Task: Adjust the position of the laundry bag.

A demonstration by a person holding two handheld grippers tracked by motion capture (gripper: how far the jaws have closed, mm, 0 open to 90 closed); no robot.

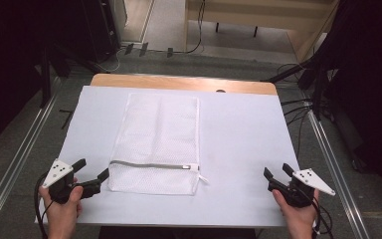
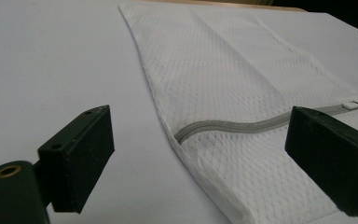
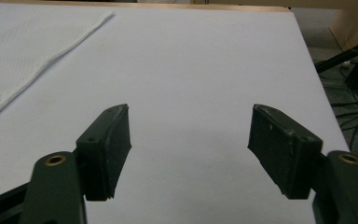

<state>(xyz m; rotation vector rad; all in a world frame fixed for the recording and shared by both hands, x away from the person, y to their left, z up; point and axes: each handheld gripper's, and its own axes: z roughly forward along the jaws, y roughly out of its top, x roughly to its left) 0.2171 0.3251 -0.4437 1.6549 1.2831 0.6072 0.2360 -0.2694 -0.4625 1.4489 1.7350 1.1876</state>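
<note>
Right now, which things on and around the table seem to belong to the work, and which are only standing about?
Likely belonging to the work:
- mesh laundry bag with its grey zipper
- left hand-held gripper, open
- right hand-held gripper, open

Standing about:
- floor cables
- wooden furniture behind the table

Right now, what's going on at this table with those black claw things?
A person sits at a white-covered table holding a two-jaw gripper in each hand. A white mesh laundry bag lies flat in the middle, its grey zipper closed. The left gripper is open beside the bag's near left corner, not touching it. The right gripper is open too, over bare table well to the right.
</note>
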